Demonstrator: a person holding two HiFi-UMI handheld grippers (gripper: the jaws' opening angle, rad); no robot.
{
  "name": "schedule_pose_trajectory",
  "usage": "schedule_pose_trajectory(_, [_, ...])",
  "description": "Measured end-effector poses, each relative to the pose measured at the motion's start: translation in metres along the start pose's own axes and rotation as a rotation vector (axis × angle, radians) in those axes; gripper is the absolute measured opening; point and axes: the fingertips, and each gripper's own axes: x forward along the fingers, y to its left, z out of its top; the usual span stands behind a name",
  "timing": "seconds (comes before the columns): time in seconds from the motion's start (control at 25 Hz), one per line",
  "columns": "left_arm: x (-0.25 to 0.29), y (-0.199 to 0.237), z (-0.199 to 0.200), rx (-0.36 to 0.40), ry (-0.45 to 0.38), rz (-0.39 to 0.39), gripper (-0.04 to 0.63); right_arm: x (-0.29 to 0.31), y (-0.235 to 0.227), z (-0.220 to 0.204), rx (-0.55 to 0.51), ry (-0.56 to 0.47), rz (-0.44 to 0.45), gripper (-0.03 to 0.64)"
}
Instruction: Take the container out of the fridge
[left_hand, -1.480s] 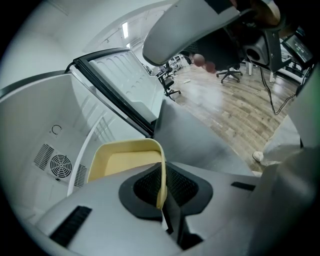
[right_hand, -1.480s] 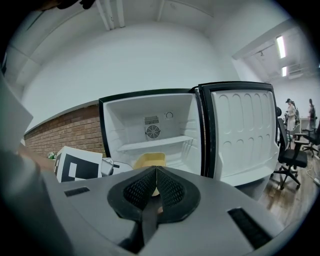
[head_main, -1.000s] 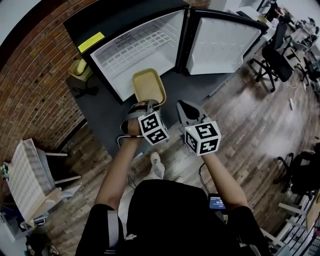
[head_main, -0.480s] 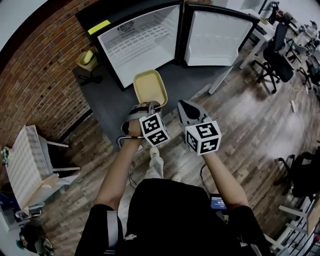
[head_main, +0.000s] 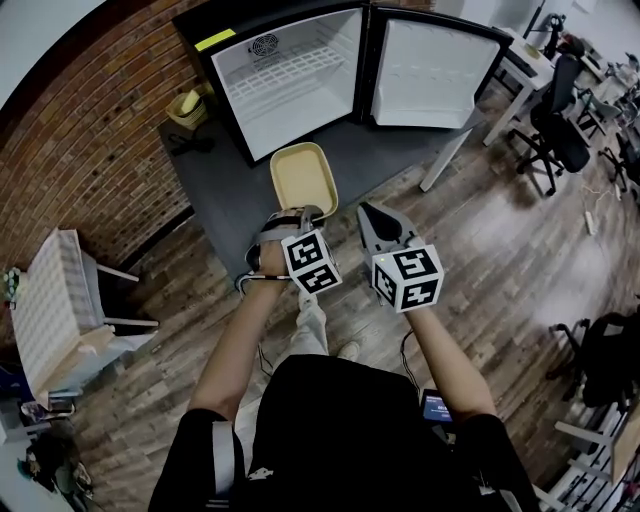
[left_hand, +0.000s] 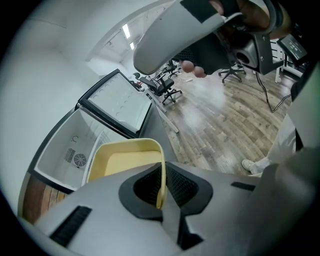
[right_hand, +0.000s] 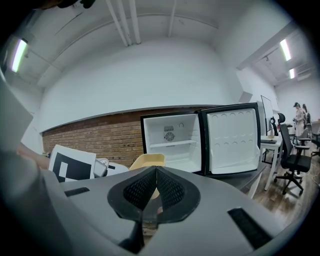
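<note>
My left tongs (left_hand: 161, 187) pinch the rim of a pale yellow rectangular plastic container (head_main: 303, 178), held outside, in front of the open black fridge (head_main: 290, 90). My right tongs (right_hand: 154, 175), pressed together, hover before the fridge too.

The left forearm (head_main: 238, 345) and right forearm (head_main: 445, 355) reach toward 12 o'clock, with the left gripper (head_main: 300, 212) at 9 o'clock of the right gripper (head_main: 368, 212). The left jaws clamp the container (head_main: 303, 178) by its thin rim. The right jaws are pressed together and empty, pointing toward 11 o'clock.

Steep downward head view, gripper views toward the same fridge (head_main: 300, 85)
</note>
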Motion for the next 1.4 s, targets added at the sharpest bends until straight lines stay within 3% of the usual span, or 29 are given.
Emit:
schedule_pose_trajectory(0.52, [-0.033, -0.032, 0.019, -0.028, -0.037, -0.002, 0.031, -0.039, 0.013, -0.005, -0.003, -0.019, 0.009, 0.04])
schedule_pose_trajectory(1.4, [-0.029, -0.04, 0.025, -0.005, -0.034, -0.008, 0.031, -0.048, 0.004, -0.003, -0.018, -0.048, -0.02, 0.04])
